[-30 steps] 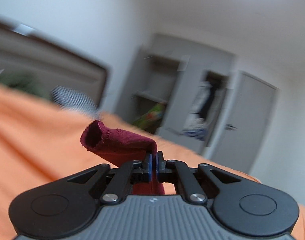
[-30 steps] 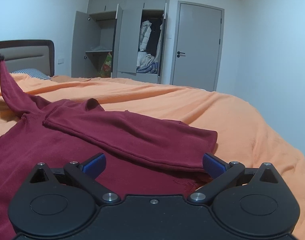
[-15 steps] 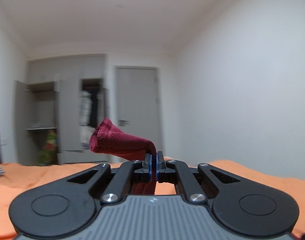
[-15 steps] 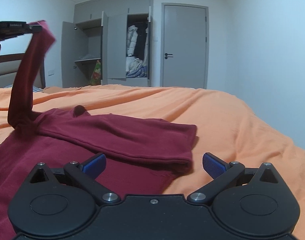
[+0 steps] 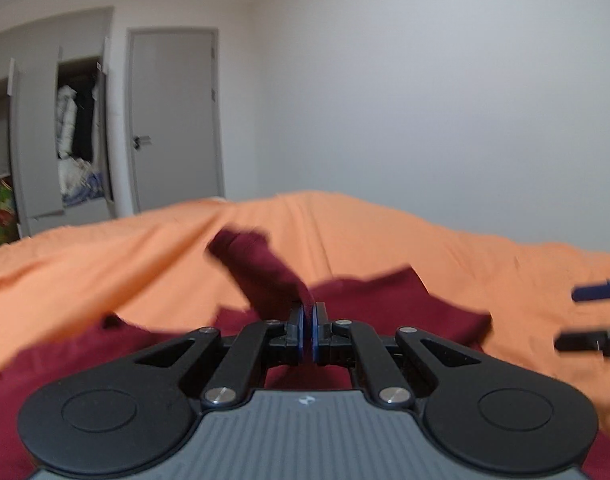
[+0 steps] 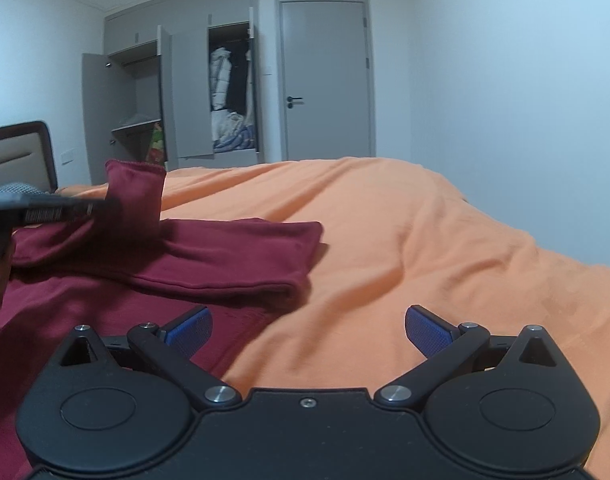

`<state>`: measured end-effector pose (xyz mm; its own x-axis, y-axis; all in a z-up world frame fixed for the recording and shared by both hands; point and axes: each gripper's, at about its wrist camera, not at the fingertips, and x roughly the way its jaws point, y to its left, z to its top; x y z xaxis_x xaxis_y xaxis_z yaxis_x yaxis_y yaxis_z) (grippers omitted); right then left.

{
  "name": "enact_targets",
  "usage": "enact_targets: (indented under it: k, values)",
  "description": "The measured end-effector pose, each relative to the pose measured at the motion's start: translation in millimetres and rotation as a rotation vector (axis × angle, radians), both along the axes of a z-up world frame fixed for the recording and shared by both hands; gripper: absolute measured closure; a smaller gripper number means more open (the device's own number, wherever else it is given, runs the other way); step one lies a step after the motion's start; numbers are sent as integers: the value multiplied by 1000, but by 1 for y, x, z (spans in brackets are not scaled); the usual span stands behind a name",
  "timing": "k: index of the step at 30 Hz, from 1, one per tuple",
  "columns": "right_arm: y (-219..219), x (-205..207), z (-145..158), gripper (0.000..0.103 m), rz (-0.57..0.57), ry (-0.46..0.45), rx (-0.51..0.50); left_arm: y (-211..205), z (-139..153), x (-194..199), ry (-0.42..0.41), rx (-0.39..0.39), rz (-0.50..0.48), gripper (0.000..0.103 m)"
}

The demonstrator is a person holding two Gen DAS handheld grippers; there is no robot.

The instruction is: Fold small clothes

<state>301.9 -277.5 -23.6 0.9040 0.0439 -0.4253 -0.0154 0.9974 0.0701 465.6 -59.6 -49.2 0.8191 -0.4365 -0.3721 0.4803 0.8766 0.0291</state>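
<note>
Two grippers work over a dark red top (image 6: 105, 304) spread on an orange bed (image 6: 405, 248). Nearest, the right gripper (image 6: 307, 330) hangs with its blue pads (image 6: 189, 326) wide apart and nothing between them, at the garment's edge. The left gripper (image 5: 307, 330) is pinched tight on one sleeve (image 5: 261, 276), whose cuff (image 6: 135, 188) stands up above the other sleeve folded across the body. Beyond the bed stand an open wardrobe (image 6: 193, 92) and a closed door (image 6: 325, 80).
</note>
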Motion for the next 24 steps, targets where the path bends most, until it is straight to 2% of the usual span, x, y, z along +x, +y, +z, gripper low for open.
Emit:
enact_targets:
  k: [5,8,10,14,15,16,20,24]
  values:
    - [-6,1,-5,1,-34,12,31,10,-14,-8,72,-40,-46,92]
    - [-4,3,-7,1,-32,19,29,17,-10,-12,107,-59,-77,71]
    - [-2,4,-7,1,-25,20,24,19,-1,-14,127,-80,-99,36]
    - [3,9,-7,1,5,20,34,28,0,-28,109,-100,-138,24]
    - [4,11,-6,1,20,21,44,31,1,-32,107,-101,-132,17]
    - [6,14,-5,1,38,21,55,36,2,-34,105,-103,-115,12]
    - [21,31,3,1,127,12,75,65,21,-49,112,-116,-19,7]
    - [38,54,11,1,224,1,111,118,45,-51,128,-110,171,3]
